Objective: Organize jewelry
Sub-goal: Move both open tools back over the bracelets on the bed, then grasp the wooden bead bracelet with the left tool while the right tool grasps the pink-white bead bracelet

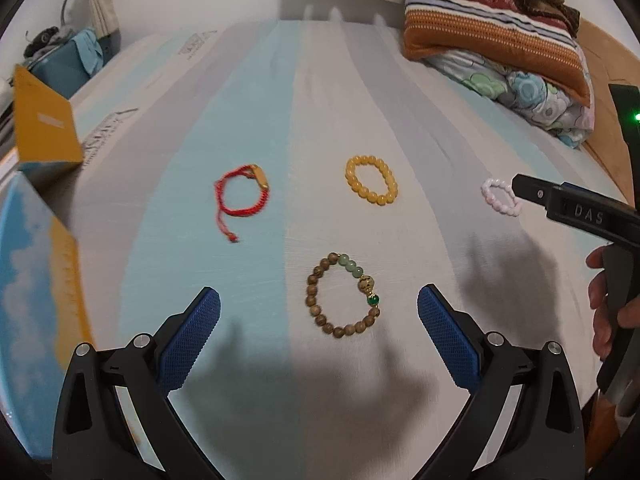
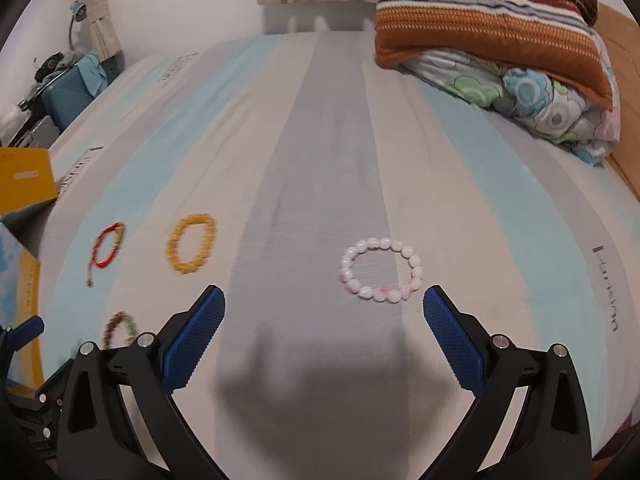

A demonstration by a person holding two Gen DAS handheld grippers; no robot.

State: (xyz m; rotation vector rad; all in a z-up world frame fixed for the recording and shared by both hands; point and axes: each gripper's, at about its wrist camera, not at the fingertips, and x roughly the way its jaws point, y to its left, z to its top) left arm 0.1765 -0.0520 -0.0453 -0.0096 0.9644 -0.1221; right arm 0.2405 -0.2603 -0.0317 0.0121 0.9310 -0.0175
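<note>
Blue ribbed pads on the left gripper [image 1: 319, 304] stand spread wide and hold nothing. Lying flat between and just ahead of its fingertips is the wooden bead bracelet [image 1: 343, 295], a round loop with no long axis, its green beads on the far right arc. Farther out sit the red cord bracelet [image 1: 240, 196] ahead to the left, tail trailing back toward the gripper, and the yellow bead bracelet [image 1: 371, 179] ahead to the right.

Equally wide and empty, the right gripper [image 2: 324, 304] has the pink bead bracelet [image 2: 382, 270] flat just ahead, off-centre toward its right finger. Each hand is nearest its own bracelet.

An orange and blue box [image 1: 44, 132] at the far left is cut off, so its opening cannot be judged. Blur softens the outer bracelets in the right view, and the striped bedsheet [image 2: 332, 140] shows no other container.
</note>
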